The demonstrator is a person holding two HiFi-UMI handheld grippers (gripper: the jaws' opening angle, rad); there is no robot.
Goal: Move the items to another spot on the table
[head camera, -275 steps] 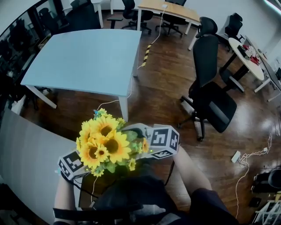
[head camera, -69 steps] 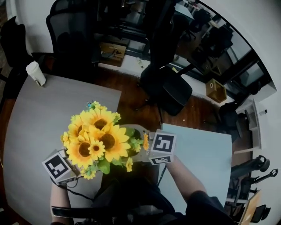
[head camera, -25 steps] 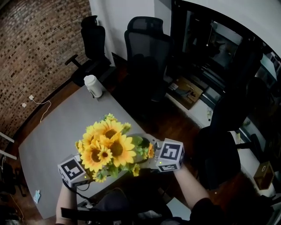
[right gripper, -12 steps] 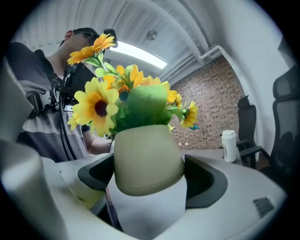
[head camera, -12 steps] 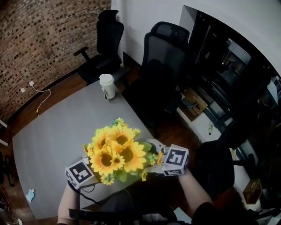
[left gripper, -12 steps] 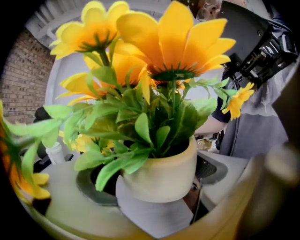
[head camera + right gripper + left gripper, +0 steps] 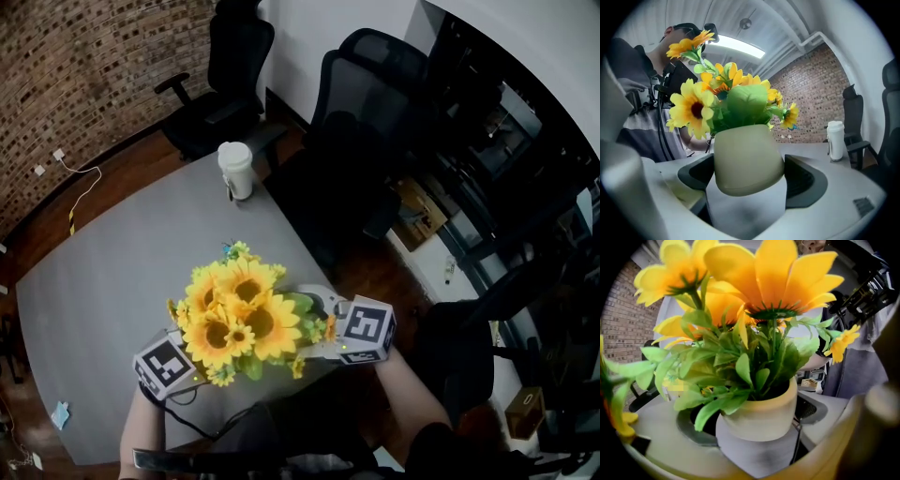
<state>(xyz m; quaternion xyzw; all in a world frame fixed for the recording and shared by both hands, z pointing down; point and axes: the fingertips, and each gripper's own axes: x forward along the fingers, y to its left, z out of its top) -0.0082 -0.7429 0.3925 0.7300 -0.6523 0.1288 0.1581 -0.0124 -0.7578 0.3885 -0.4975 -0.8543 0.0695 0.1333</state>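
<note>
A pot of sunflowers sits low in the centre of the frame, over the near edge of a grey table. The left gripper and the right gripper each clamp its pale body between their jaws (whether it touches the tabletop is unclear). A white cup stands at the table's far edge, upper centre.
</note>
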